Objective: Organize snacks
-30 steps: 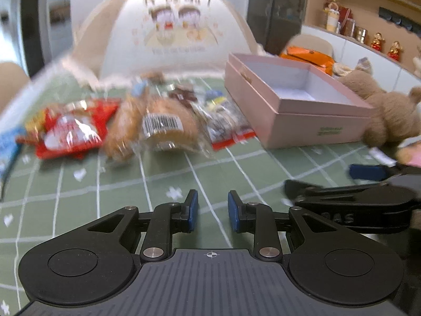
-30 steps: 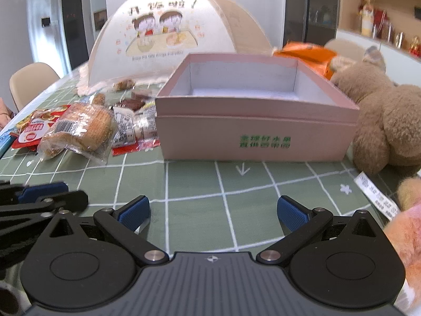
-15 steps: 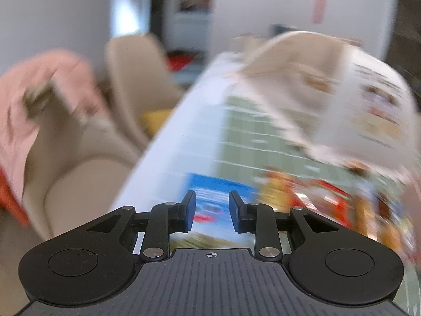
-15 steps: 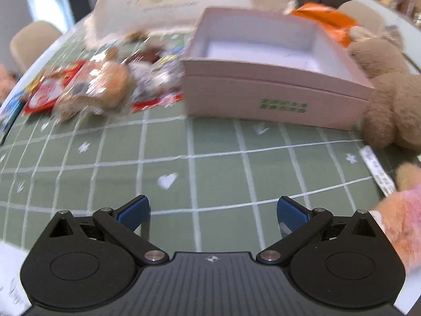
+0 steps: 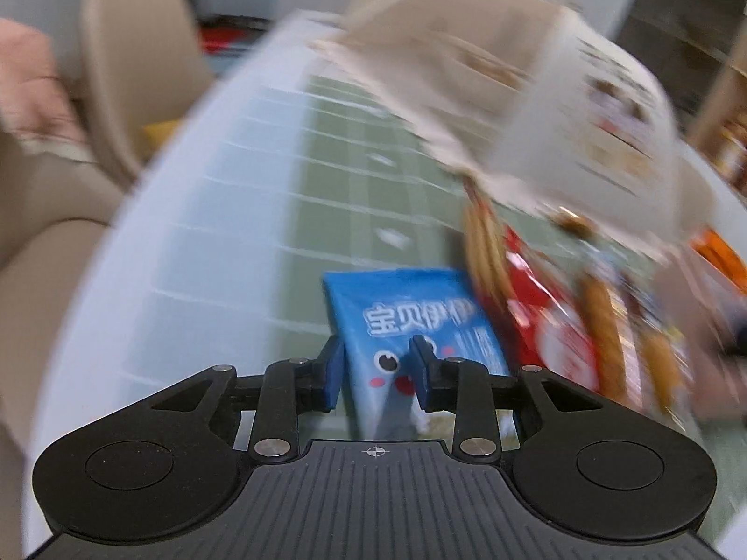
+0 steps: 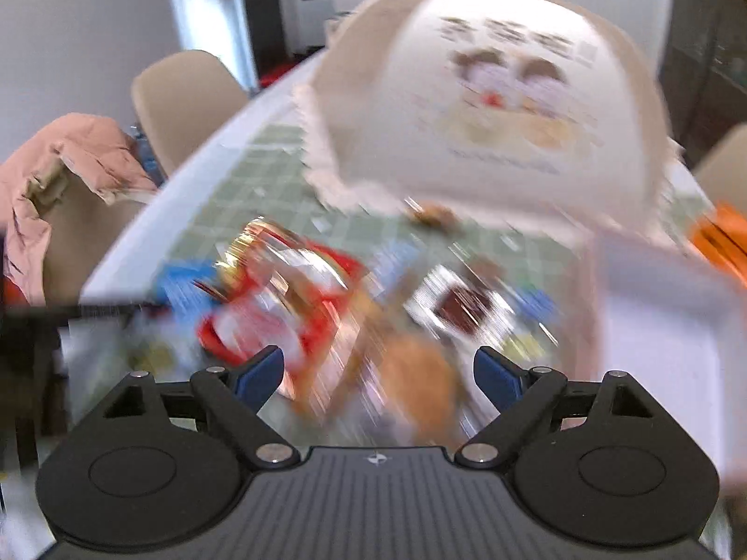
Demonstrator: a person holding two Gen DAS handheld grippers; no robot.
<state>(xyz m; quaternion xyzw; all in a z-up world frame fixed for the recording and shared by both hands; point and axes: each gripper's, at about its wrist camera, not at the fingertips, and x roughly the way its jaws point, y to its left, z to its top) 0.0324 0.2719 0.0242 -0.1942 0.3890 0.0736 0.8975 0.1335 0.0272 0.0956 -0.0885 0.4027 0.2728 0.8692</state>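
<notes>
Left gripper [image 5: 376, 373] over blue packet [image 5: 415, 322] at pile's left end, jaws narrow, just opening, nothing gripped. Right gripper [image 6: 378, 373] above snack pile [image 6: 355, 308], jaws wide, just closing, empty. Risk: narrow gap skids packet; blur hampers aim.

Right wrist view: snack pile [image 6: 355, 308] smeared by motion blur, individual packets unreadable. Left wrist view: blue packet's [image 5: 411, 322] near end hidden behind gripper body; red wrappers [image 5: 551, 326] blurred.
</notes>
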